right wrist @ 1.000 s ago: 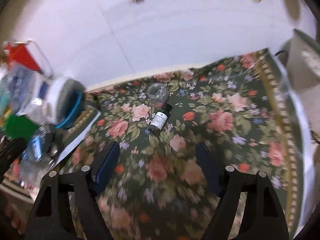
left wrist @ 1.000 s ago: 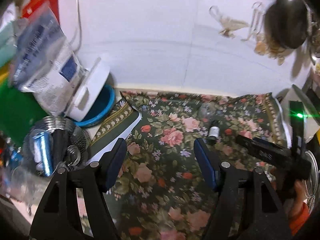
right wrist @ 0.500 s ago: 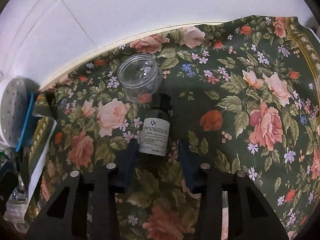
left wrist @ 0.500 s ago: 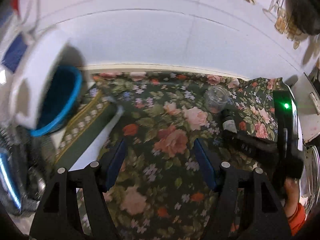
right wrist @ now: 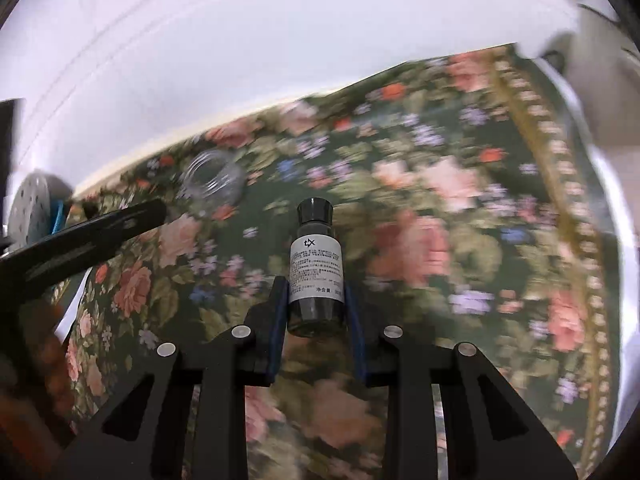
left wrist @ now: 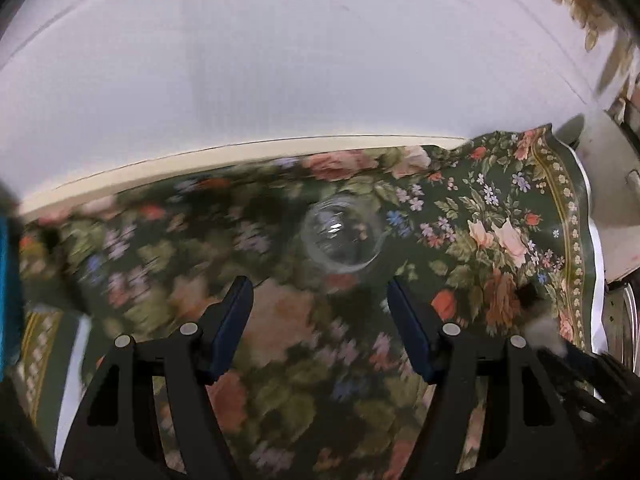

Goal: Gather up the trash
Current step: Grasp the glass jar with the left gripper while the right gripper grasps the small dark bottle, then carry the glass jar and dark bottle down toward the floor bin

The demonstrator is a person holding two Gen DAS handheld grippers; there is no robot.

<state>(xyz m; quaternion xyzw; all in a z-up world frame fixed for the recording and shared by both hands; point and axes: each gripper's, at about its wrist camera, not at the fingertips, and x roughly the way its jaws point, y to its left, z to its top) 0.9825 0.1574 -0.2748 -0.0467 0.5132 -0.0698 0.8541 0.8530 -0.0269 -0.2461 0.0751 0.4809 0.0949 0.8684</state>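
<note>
Free room and obstacles around the clear jar (left wrist: pixel 342 236). The jar lies on the floral cloth (left wrist: pixel 500 248), just ahead of the spread fingers of the left gripper (left wrist: pixel 320 304). Cloth to its right is bare up to a white appliance (left wrist: pixel 616 184). Behind it, near, rises the white wall (left wrist: pixel 300 80). The right gripper (right wrist: pixel 316 300), clamping a dark bottle (right wrist: pixel 316 276), occupies the near right side.

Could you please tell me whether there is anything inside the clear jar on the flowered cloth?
The clear jar looks empty: the flowered cloth shows through it, with only a glare spot. Motion blur could hide something small. The left gripper is open just short of it.
</note>
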